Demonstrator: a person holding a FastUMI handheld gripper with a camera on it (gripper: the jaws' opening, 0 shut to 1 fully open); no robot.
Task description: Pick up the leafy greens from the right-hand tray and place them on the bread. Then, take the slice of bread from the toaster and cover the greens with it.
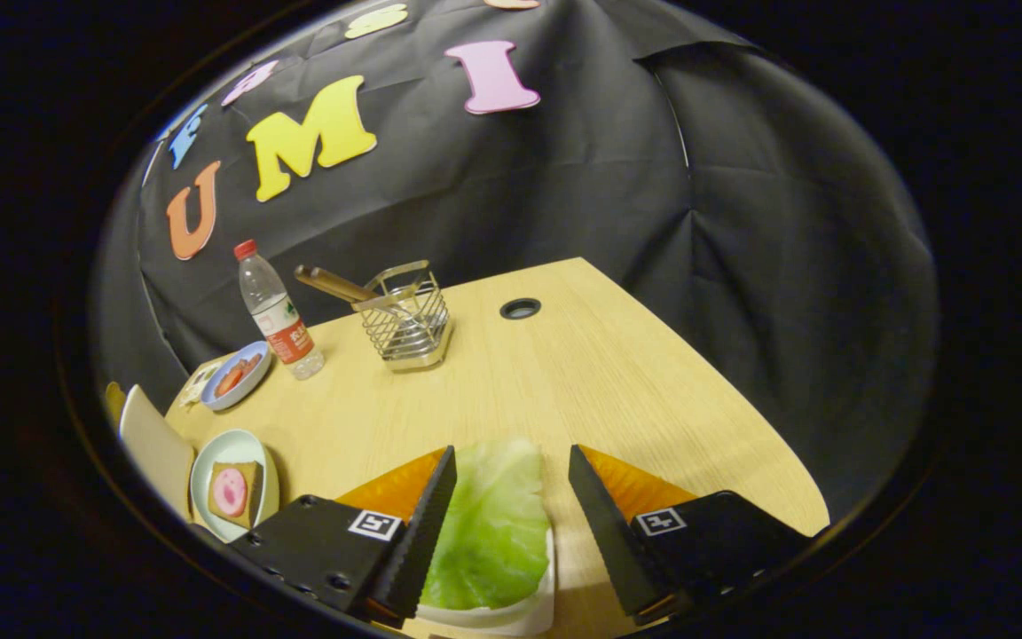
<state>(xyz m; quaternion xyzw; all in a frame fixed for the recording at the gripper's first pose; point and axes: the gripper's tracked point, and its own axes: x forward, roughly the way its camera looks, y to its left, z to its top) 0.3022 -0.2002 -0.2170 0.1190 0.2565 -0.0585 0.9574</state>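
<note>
A pale green leaf of leafy greens (493,524) lies on a white tray (520,614), directly between my two black fingers. My gripper (511,461) stands open, its fingers apart on either side of the leaf and not pressing it. Off to the left of the left finger (427,524), a light plate (209,461) holds a slice of bread (236,493) with a pink round slice on top. A cream-coloured toaster (156,448) stands just left of that plate, only partly seen.
At the back of the wooden table (564,382) stand a wire basket (406,319) with wooden-handled utensils, a plastic bottle (279,312) with a red cap and a small blue bowl (236,374) of food. A round cable hole (520,308) lies beyond the basket.
</note>
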